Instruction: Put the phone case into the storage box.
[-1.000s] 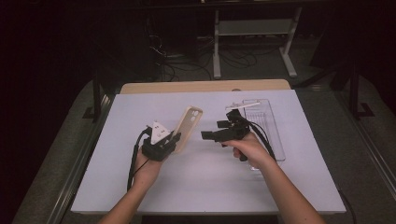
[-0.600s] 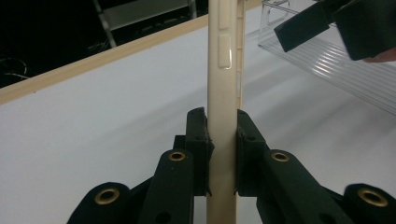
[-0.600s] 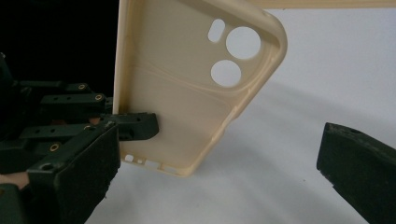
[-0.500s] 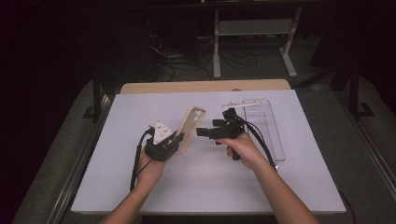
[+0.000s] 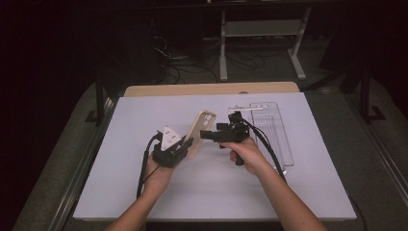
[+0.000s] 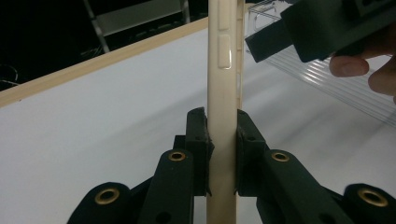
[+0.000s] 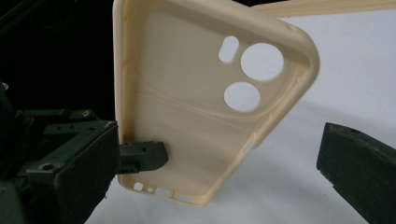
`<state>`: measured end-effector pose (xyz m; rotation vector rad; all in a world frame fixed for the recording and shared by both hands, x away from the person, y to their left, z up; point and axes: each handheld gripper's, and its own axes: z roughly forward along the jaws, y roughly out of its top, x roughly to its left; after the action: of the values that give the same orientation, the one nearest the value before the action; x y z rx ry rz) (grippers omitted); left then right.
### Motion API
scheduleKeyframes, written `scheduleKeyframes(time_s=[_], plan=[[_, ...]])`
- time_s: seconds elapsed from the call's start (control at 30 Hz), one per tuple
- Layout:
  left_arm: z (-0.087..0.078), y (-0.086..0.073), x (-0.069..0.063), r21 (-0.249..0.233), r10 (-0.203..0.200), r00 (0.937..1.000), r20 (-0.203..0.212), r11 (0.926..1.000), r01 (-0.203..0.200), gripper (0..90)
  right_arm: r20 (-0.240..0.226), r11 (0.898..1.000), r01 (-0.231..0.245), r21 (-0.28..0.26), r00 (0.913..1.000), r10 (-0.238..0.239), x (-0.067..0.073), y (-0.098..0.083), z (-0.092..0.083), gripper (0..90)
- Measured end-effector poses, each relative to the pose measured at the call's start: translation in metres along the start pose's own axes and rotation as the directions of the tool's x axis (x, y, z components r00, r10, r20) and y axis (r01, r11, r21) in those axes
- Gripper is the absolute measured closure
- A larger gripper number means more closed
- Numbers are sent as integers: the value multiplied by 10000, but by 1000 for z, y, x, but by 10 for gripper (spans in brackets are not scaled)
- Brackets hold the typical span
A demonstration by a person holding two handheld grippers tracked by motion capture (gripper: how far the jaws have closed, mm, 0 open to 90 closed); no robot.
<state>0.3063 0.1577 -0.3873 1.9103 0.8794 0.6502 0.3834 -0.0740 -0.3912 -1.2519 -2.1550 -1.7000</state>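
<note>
My forearms came in over the near edge of the bench [image 5: 144,192], a white sheet on it with a strip of bare wood along the far side. In my left hand the left tool [image 5: 185,144] was clamped on the lower end of a cream phone case [image 5: 199,130]; in the left gripper view its two black pads pressed on either side of the case's thin edge, the case [image 6: 223,93] rising straight up between them with the side button ridges showing higher on it. The case was held up off the bench, tilted, with its camera holes at the top end. In the right gripper view its hollow inner side [image 7: 187,107] faced my other tool, the two round holes and a small slot near the upper right corner. My right tool [image 5: 208,134] was level and pointed at the case from the right, just beside it; its jaws stood apart, one at each side of the right gripper view, with nothing between them and no pad on the case. Farther off, past my right hand, a clear plastic tray [image 5: 274,125] lay on the bench near its right edge.
</note>
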Motion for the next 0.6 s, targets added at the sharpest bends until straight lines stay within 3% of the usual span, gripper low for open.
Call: scheduleKeyframes(time_s=[0.57, 0.6], plan=[[2, 1, -12, -121, 149, 9996, 238, 9998, -146, 792, -343, 9993, -367, 24, 9987, 368, 3, -2, 5, 0], [2, 1, -12, -12, 337, 9992, 233, 9994, -337, 792, -369, 9992, -407, 5, 9985, 407, 3, -2, 5, 0]])
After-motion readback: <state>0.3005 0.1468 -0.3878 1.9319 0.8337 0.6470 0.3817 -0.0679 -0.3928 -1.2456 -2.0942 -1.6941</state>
